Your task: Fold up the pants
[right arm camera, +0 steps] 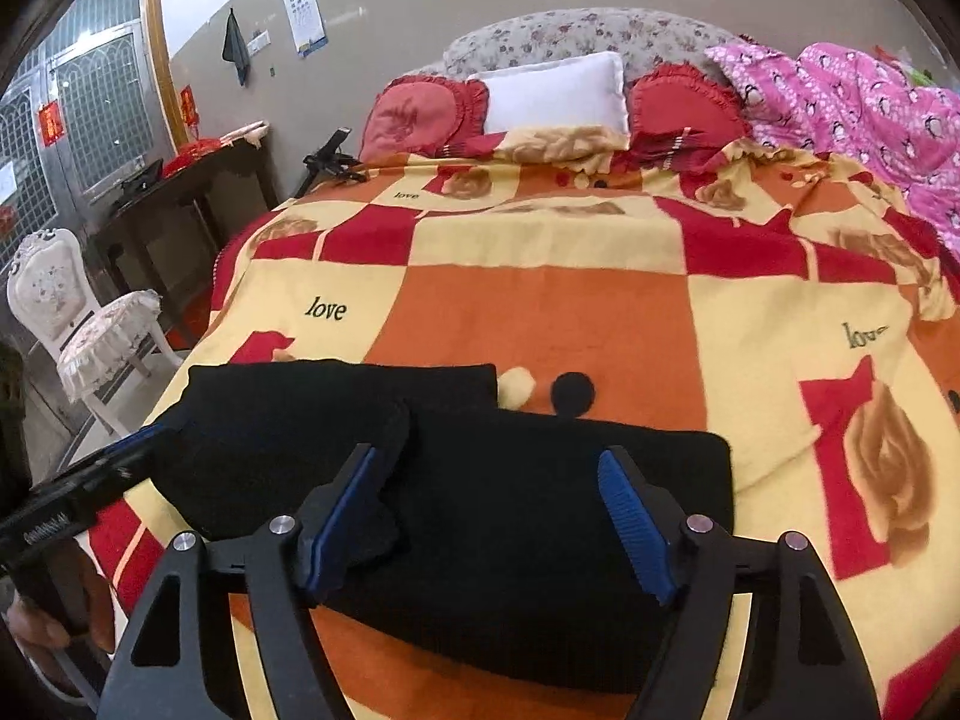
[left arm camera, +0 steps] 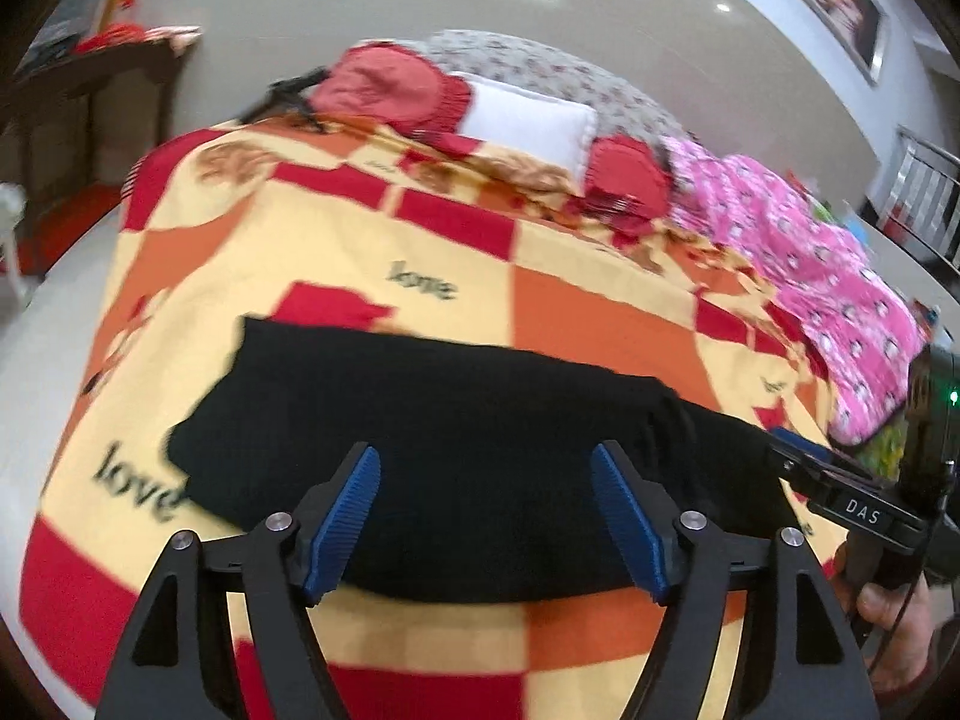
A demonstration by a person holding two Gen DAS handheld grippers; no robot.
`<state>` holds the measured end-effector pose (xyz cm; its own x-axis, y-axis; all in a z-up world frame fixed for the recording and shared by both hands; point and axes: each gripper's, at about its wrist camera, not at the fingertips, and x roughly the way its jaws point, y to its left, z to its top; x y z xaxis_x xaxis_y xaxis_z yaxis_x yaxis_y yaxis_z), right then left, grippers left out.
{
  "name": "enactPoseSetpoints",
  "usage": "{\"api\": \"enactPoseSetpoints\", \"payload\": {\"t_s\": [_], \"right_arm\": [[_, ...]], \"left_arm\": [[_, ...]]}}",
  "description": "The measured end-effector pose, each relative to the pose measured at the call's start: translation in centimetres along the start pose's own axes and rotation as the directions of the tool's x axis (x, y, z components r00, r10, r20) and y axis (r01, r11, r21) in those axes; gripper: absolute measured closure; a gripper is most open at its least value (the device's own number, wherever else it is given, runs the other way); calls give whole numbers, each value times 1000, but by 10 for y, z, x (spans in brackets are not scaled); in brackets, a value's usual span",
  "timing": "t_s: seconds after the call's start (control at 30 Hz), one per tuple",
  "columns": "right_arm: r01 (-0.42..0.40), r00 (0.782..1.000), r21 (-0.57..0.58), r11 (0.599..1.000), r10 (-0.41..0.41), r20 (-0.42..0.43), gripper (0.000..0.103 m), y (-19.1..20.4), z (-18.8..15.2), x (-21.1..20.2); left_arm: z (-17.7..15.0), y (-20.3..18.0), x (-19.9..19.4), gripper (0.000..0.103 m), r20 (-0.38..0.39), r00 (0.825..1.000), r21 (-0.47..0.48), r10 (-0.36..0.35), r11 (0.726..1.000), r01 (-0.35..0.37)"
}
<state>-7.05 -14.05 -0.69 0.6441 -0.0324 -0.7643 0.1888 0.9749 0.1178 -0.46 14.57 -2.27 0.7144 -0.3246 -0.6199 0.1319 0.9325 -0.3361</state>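
While both jaws stand wide and empty, we list black pants (right arm camera: 480, 510), folded flat on a blanket (right arm camera: 540, 312) printed "love".

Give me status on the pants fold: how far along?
Mostly done, by the look of it: the black pants lie in a compact layered bundle on the checked blanket. Nothing in hand: left tongs and right tongs both stand open above the cloth. Left: maybe one more fold or a tidy-up; the near-left layer looks uneven.
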Motion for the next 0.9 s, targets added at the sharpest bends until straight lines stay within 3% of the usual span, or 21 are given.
{"api": "enactPoseSetpoints", "payload": {"t_s": [0.3, 0.37, 0.5, 0.73, 0.9], "right_arm": [[-6, 996, -29, 1000, 3, -93, 25, 0, -16, 34], [11, 996, -61, 998, -17, -90, 25, 6, -16, 34], [-53, 996, -70, 996, 48, -70, 27, 13, -10, 23], [-21, 993, -109, 994, 8, -115, 20, 21, -15, 40], [-114, 990, -129, 985, 101, -100, 17, 41, 2, 32]], "left_arm": [[-14, -22, -10, 30, -3, 994, -17, 107, 994, -107], [-18, -22, -15, 30, -3, 994, -13, 112, 994, -112], [-22, -21, -23, 30, -1, 993, -8, 120, 993, -120], [-22, -3, -26, 30, -5, 992, -42, 127, 991, -127], [-21, 11, -29, 30, -9, 991, -82, 136, 987, -136]]}}
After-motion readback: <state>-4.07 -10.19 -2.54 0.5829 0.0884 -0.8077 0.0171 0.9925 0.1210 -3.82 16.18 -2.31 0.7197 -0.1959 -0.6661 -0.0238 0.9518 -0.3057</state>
